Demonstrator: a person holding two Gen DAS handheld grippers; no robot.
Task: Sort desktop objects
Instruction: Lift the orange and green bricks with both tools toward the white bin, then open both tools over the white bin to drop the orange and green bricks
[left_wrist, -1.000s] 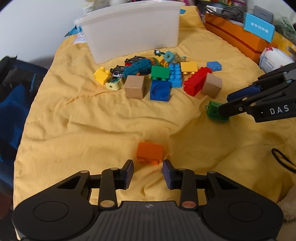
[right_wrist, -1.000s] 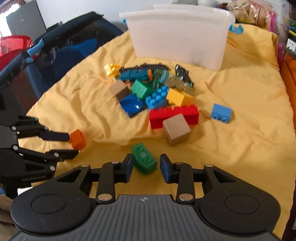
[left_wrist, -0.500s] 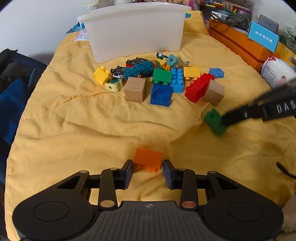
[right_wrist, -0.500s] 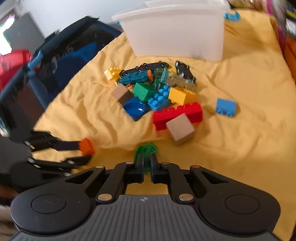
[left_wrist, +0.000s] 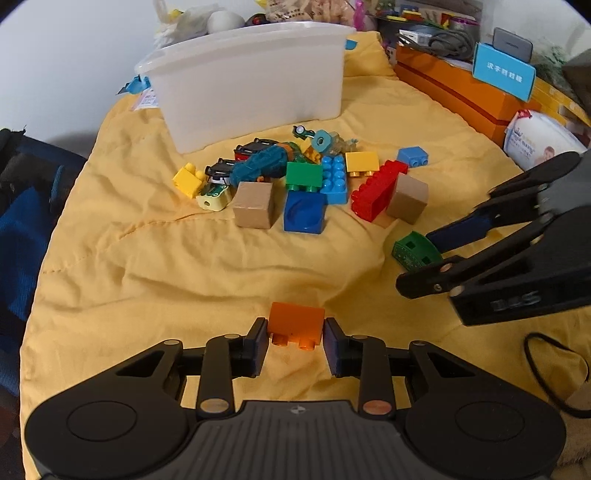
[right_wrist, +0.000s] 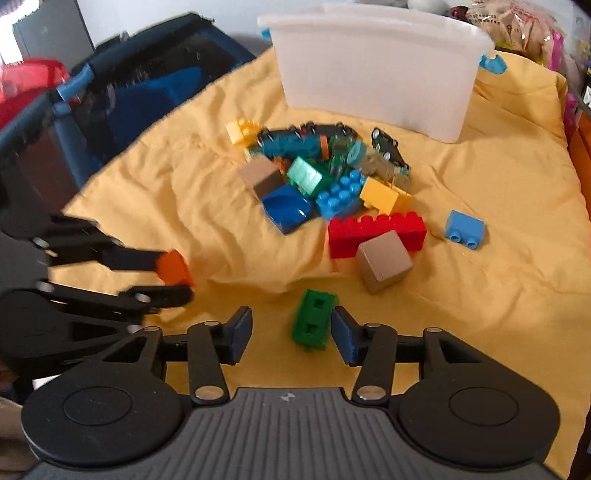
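Observation:
An orange brick (left_wrist: 295, 323) lies on the yellow cloth between the pads of my left gripper (left_wrist: 295, 338), whose jaws stand at its sides; it also shows in the right wrist view (right_wrist: 173, 266). A green brick (right_wrist: 314, 323) lies on the cloth between the wide-open fingers of my right gripper (right_wrist: 291, 338), untouched; it also shows in the left wrist view (left_wrist: 415, 251). A pile of coloured bricks (left_wrist: 306, 181) and toy cars lies in front of a white plastic bin (left_wrist: 251, 81).
Two tan cubes (left_wrist: 255, 205) (left_wrist: 408, 197), a red long brick (right_wrist: 376, 230) and a light blue brick (right_wrist: 464, 229) lie by the pile. An orange box (left_wrist: 454, 85) stands right. A dark blue chair (right_wrist: 147, 85) stands left of the cloth.
My right gripper was shut on the green brick, then opened; the brick now lies loose on the cloth. My left gripper moved forward around the orange brick.

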